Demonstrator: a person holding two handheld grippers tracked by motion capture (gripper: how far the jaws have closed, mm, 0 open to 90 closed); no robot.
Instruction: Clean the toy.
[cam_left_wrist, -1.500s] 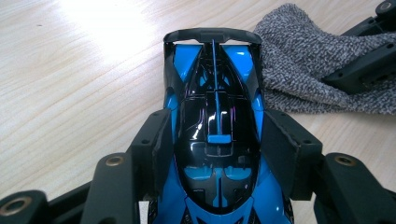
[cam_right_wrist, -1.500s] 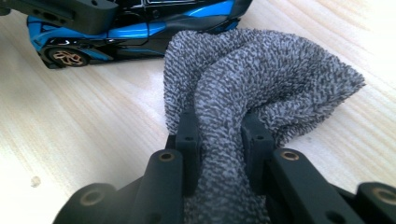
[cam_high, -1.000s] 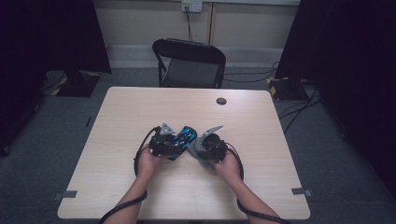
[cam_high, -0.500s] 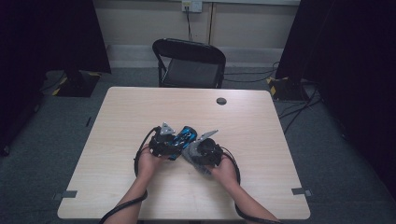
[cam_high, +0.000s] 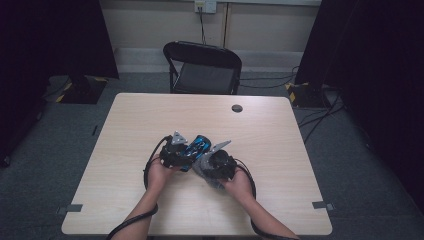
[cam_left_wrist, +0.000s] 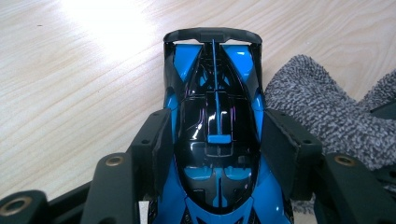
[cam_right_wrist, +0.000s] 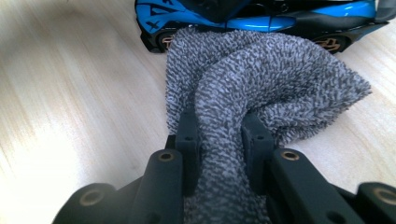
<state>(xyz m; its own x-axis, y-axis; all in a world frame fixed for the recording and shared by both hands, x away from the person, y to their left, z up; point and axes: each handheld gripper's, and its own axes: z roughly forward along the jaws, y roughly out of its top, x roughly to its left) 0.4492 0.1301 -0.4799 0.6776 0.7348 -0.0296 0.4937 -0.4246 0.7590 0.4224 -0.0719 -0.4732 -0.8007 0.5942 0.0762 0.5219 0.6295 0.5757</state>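
So the left gripper (cam_left_wrist: 217, 154) has its two black jaws about half closed, clamped on either flank of a blue and black toy car (cam_left_wrist: 215, 135), pads pressed right against the bodywork around the cockpit. In the left gripper view the car's body runs straight away from the camera and ends in a dark wing at the far end, with the wood grain of the table (cam_left_wrist: 70, 93) underneath it. Over on the other side, the right gripper (cam_right_wrist: 219, 133) is squeezed nearly all the way in on a bunched-up grey cloth (cam_right_wrist: 261, 79), a fuzzy speckled terry kind of thing, and the fabric bulges out past the jaws in a big fold. In the right gripper view the far edge of that cloth is touching the side of the car, right by one of its bronze-looking wheels (cam_right_wrist: 166, 41), and the car lies crosswise along the top of the picture. From the high view, both grippers sit close together around the middle of the table, a bit towards the person's side, left gripper (cam_high: 176, 150) and right gripper (cam_high: 214, 162) angled in towards each other with the car (cam_high: 196, 146) between them. Further out there's a small dark round thing (cam_high: 237, 108) near the far edge of the tabletop, and a black folding chair (cam_high: 202, 67) beyond the table.
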